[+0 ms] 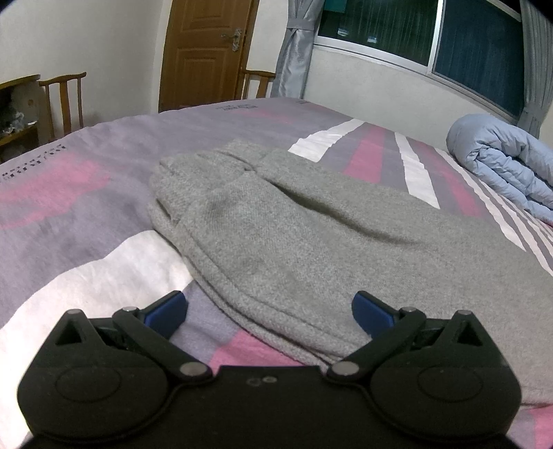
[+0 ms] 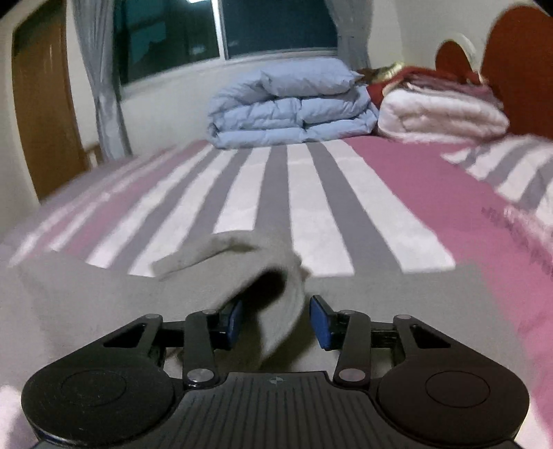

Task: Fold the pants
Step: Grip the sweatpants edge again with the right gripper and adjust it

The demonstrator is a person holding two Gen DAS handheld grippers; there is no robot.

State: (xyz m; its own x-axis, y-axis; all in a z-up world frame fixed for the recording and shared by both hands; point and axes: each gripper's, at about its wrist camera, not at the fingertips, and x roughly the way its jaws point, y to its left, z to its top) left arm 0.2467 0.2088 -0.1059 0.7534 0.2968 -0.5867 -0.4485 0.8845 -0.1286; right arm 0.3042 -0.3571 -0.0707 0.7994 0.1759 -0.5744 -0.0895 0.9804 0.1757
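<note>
In the left wrist view, our left gripper (image 1: 269,311) hangs with its jaws spread wide over the near edge of the gray pants (image 1: 311,228), gripping nothing; the pants lie on the striped bed (image 1: 69,207), with the blue duvet (image 1: 504,162) beyond them. In the right wrist view, our right gripper (image 2: 276,321) is partly parted around a raised fold of the pants (image 2: 273,293), its right pad clear of the cloth.

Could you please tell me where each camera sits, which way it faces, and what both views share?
Left wrist view: sits on the left tongs, looking along the bed toward a brown wooden door; its open blue-padded fingers flank the grey knitted pants.
Right wrist view: sits on the right tongs, facing a dark window and red headboard; a raised fold of pants lies between its fingers, unpinched.
Shared: the pants, the pink-and-white striped bedsheet, the folded light-blue duvet.
</note>
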